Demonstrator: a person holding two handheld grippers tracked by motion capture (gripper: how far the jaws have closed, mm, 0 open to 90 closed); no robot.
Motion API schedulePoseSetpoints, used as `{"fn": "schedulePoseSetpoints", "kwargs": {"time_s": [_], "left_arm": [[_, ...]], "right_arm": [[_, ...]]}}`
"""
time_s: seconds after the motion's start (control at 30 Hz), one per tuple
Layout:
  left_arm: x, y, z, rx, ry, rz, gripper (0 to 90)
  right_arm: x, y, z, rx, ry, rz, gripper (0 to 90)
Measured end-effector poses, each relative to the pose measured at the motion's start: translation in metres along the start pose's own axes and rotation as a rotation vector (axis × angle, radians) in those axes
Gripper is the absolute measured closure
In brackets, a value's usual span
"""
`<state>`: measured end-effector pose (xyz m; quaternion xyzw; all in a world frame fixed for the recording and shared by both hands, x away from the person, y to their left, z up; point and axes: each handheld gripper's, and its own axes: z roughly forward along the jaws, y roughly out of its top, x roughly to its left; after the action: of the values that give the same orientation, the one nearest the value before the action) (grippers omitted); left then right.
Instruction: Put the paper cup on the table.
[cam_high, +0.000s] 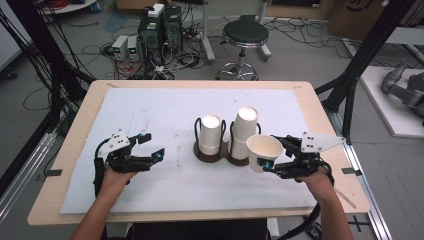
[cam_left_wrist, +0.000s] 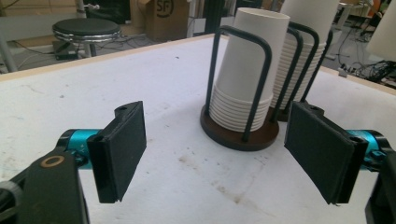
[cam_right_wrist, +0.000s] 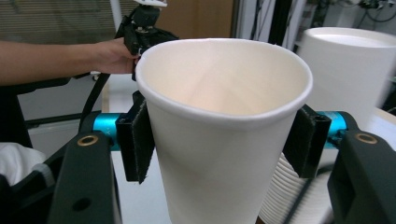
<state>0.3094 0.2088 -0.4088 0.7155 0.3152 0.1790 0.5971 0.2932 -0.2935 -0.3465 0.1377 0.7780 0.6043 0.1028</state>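
Observation:
My right gripper (cam_high: 270, 154) (cam_right_wrist: 224, 140) is shut on a single white paper cup (cam_high: 264, 148) (cam_right_wrist: 219, 135), mouth up and clear of the table, just right of the cup holder. The dark two-post holder (cam_high: 222, 155) (cam_left_wrist: 238, 136) carries two stacks of upside-down white cups: the left stack (cam_high: 210, 132) (cam_left_wrist: 245, 77) and the taller right stack (cam_high: 244, 131) (cam_left_wrist: 303, 51). My left gripper (cam_high: 151, 147) (cam_left_wrist: 215, 156) rests on the white mat, jaws wide open with nothing between them, pointing at the holder from the left.
A white mat (cam_high: 165, 110) covers most of the wooden table (cam_high: 80, 125). A black stool (cam_high: 245, 35) and computer boxes (cam_high: 160, 30) stand on the floor beyond the far edge. Black frame posts (cam_high: 367, 55) rise at the right.

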Motion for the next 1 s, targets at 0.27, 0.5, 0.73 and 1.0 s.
{"fn": "schedulePoseSetpoints", "kwargs": {"time_s": [0.27,0.5,0.73,1.0], "left_arm": [[0.002,-0.007,-0.002,-0.007,0.012,-0.005,20.8],[0.002,-0.007,-0.002,-0.013,0.011,-0.002,20.8],[0.002,-0.008,-0.002,-0.009,0.005,0.003,20.8],[0.002,-0.008,-0.002,-0.008,0.007,0.001,20.8]], "right_arm": [[-0.012,-0.01,-0.03,-0.013,-0.101,0.025,36.3],[-0.02,-0.018,-0.039,-0.044,-0.188,0.059,36.3],[-0.029,-0.027,-0.038,-0.052,-0.336,0.094,36.3],[-0.04,-0.036,-0.034,-0.043,-0.485,0.141,36.4]]}}
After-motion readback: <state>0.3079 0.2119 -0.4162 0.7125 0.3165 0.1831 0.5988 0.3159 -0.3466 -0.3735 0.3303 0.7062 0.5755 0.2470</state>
